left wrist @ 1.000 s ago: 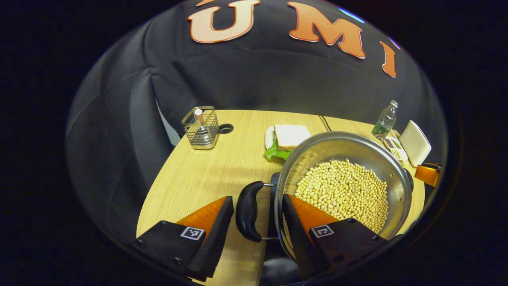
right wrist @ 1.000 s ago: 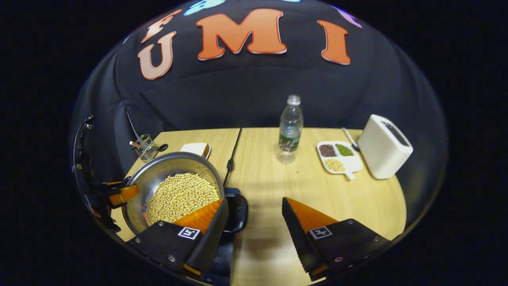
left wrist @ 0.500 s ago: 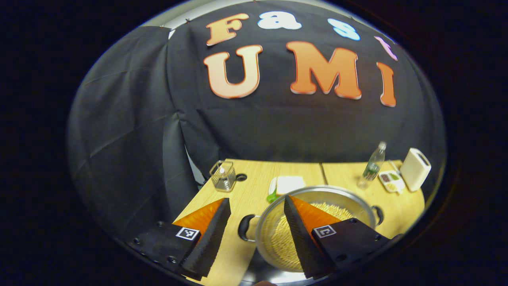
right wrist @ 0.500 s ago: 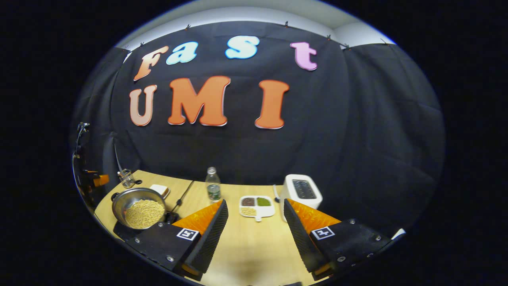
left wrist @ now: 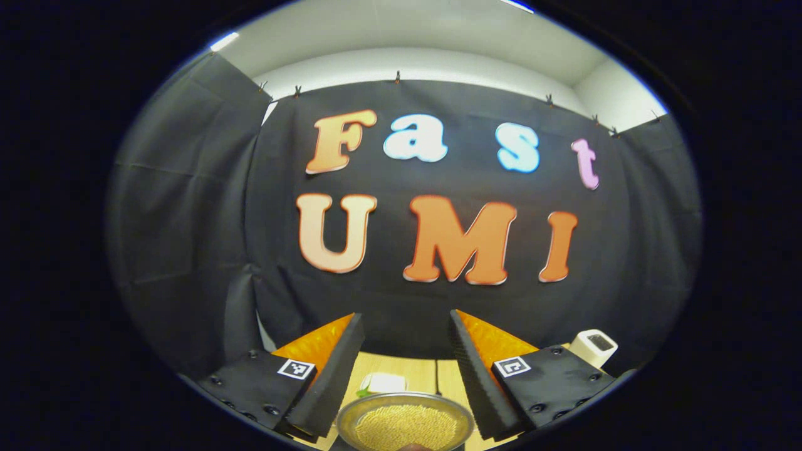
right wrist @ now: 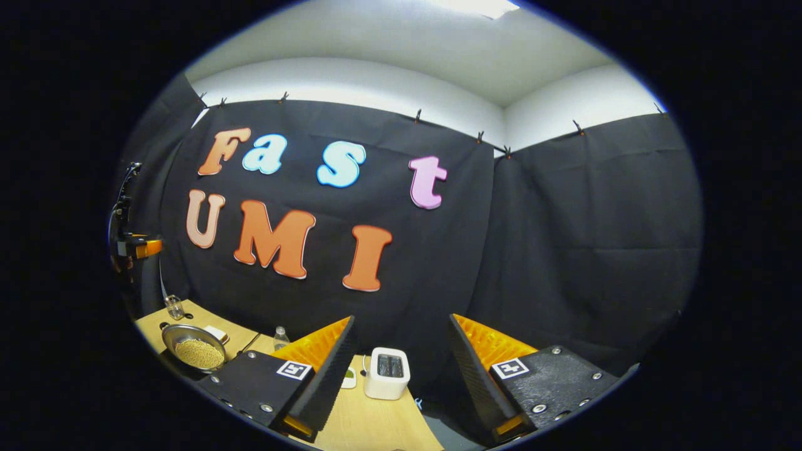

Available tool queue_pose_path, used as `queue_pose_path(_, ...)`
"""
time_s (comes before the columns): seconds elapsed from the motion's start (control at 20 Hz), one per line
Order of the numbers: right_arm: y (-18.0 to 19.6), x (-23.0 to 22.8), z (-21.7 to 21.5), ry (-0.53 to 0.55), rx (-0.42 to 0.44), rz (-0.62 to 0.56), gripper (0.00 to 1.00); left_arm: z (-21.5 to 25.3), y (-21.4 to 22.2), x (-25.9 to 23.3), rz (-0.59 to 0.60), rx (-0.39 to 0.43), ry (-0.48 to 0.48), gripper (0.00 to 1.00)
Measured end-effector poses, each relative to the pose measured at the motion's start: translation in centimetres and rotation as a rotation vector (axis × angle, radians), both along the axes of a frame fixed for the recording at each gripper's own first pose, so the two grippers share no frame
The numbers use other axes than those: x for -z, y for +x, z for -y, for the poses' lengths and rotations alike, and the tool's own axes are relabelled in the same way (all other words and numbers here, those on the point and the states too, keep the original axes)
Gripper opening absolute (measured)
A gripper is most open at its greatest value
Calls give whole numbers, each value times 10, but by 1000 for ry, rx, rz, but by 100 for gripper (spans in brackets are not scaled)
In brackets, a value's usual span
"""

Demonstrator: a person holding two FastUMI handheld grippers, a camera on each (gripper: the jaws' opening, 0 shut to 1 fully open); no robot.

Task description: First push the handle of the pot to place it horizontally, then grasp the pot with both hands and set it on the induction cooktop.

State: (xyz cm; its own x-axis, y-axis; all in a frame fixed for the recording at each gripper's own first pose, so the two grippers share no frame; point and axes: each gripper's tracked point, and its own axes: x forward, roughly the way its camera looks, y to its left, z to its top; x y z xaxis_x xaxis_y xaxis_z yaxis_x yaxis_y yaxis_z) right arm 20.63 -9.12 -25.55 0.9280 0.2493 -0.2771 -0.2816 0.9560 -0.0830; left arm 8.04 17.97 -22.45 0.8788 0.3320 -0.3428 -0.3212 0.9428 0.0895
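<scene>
Both grippers, left gripper [left wrist: 401, 369] and right gripper [right wrist: 401, 376], hang clear with jaws wide apart and empty, since the pot [left wrist: 404, 426] of beans sits on the bench [right wrist: 369, 426], seemingly delivered

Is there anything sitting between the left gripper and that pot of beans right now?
Nothing visible does. In the left gripper view the pot sits low between the open fingers of the left gripper, with only bare air between them. The sandwich lies beyond the pot, and the toaster stands off to the right.
</scene>
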Motion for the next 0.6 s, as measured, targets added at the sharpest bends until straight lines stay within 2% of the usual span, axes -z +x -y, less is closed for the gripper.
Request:
queue_pose_path(0.05,9,-16,-2,5,2,26,92,2,5,-8,21,9,-7,87)
queue_pose_path(0.1,13,-34,1,19,4,43,95,6,9,-14,34,23,-19,92)
queue_pose_path(0.25,19,-79,-10,81,-12,68,93,17,15,-45,95,55,-30,95)
queue_pose_path(0.35,21,-111,-23,107,-64,122,95,17,24,-62,138,72,-20,94)
queue_pose_path(0.5,30,-144,-39,95,-92,177,97,8,22,-81,129,37,-5,96)
queue_pose_path(0.6,35,-159,-48,102,-97,182,95,7,24,-97,150,34,1,97)
